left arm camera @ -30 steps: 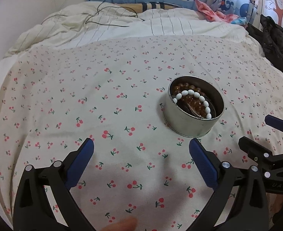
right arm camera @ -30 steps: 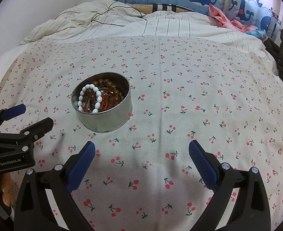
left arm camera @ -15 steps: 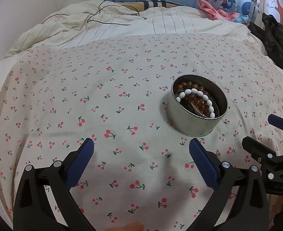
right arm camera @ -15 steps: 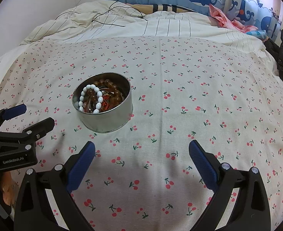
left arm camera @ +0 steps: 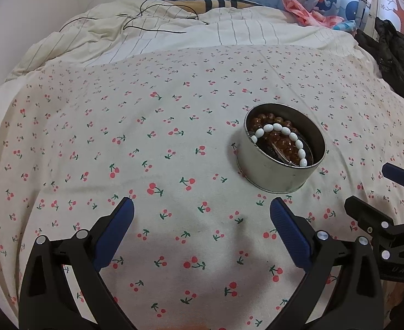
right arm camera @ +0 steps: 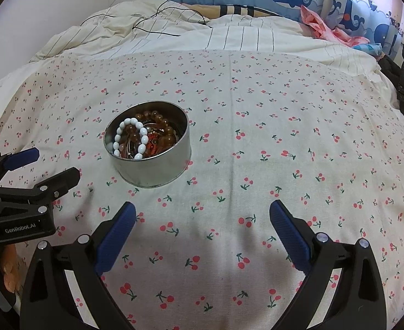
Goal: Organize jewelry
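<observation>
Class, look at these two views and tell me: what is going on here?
A person holds two hand-held grippers over a cherry-print bedsheet. The left hand-held gripper and right hand-held gripper are both open and hold nothing. A round metal tin on the sheet holds a white bead bracelet and amber bead bracelets.

Tin [left arm camera: 279, 170] sits on bed [left arm camera: 119, 143], bracelets [right arm camera: 136, 137] inside. Left gripper [left arm camera: 202, 214] just before tin, toward its left; right gripper [right arm camera: 202, 214] before it, toward its right. Quilt [right arm camera: 229, 35] and cable [left arm camera: 152, 24] well behind tin; dark jacket [left arm camera: 394, 57] behind-right.
</observation>
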`<state>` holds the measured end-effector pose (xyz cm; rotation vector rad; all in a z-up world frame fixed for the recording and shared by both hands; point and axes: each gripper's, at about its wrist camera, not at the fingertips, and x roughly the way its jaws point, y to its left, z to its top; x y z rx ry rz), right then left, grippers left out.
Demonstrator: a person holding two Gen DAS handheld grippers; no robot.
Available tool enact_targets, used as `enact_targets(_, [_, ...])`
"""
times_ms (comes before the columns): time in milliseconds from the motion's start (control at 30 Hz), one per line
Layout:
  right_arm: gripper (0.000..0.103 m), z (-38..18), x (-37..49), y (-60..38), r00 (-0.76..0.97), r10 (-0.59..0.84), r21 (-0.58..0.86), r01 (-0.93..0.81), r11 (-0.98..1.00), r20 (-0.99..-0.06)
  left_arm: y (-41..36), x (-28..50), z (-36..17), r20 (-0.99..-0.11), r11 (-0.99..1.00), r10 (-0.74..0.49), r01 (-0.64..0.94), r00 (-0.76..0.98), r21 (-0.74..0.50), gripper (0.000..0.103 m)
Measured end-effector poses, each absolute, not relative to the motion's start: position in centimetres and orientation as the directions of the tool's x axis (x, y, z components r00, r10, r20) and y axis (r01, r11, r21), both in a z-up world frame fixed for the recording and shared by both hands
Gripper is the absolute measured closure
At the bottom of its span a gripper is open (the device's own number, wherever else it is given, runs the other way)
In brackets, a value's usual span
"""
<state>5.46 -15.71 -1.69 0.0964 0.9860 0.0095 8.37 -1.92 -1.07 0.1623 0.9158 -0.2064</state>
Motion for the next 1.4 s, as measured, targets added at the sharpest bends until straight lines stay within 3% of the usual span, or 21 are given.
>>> enact_targets(1400, [0.008,-1.99,5.54,-15.82,0.545,0.06,0.079,0.012,0.997,-0.836,-1.5,8.74,-1.11,-0.803,0.972,-0.102,0.232,0.587,0.046,0.008])
